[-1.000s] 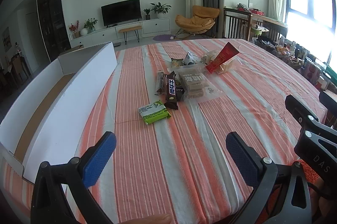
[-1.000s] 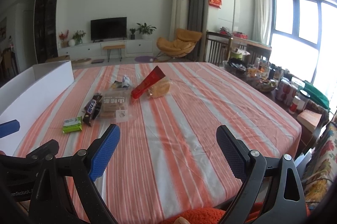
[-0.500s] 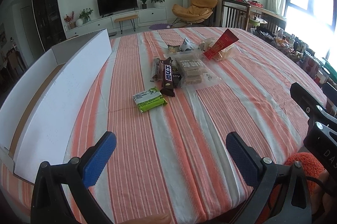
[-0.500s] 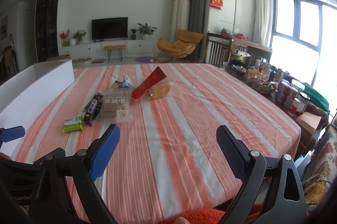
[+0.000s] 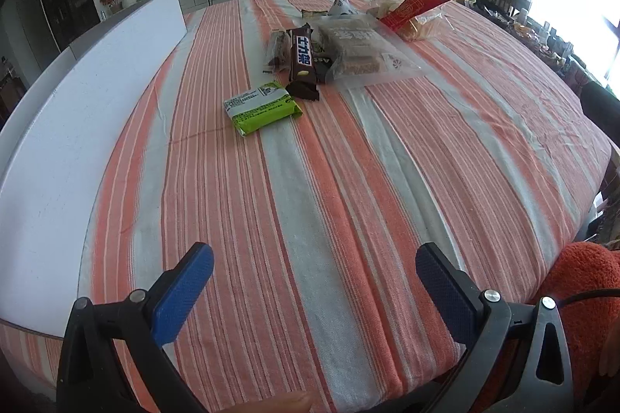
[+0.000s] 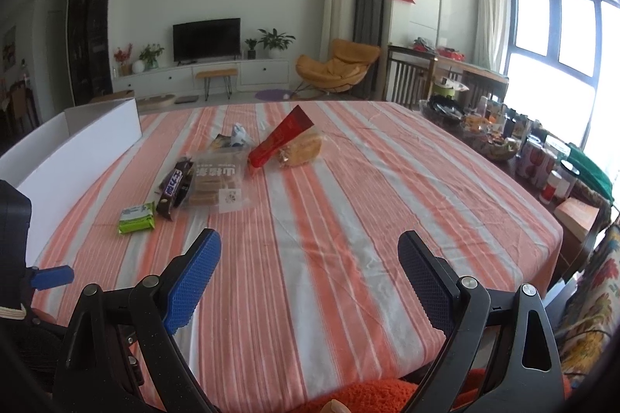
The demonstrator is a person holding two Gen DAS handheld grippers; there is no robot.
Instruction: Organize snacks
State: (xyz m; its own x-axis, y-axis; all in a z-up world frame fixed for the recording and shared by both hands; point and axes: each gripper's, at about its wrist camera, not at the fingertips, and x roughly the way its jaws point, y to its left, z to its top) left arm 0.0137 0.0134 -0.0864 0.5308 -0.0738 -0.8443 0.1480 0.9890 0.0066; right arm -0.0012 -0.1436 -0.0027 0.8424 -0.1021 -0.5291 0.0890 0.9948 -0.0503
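The snacks lie in a loose cluster on the striped tablecloth (image 5: pixel 348 180), well ahead of both grippers: a green packet (image 5: pixel 262 107) nearest, a dark chocolate bar (image 5: pixel 302 58) touching its far corner, a clear bag of biscuit bars (image 5: pixel 358 46) just beside that, and a red packet (image 5: pixel 418 4) leaning over a bread bag (image 5: pixel 422 25) at the far end. From the left gripper (image 5: pixel 314 275) the green packet sits at about 11 o'clock; from the right gripper (image 6: pixel 310 258) it lies at about 10 o'clock (image 6: pixel 136 218). Both hold nothing, jaws spread wide. Only the left view shows the white box (image 5: pixel 77 110) running along the table's 9 o'clock edge at close range; only the right view shows the cluttered side table (image 6: pixel 503 137) at 2 o'clock, the window (image 6: pixel 562 64) and the television (image 6: pixel 206 38).
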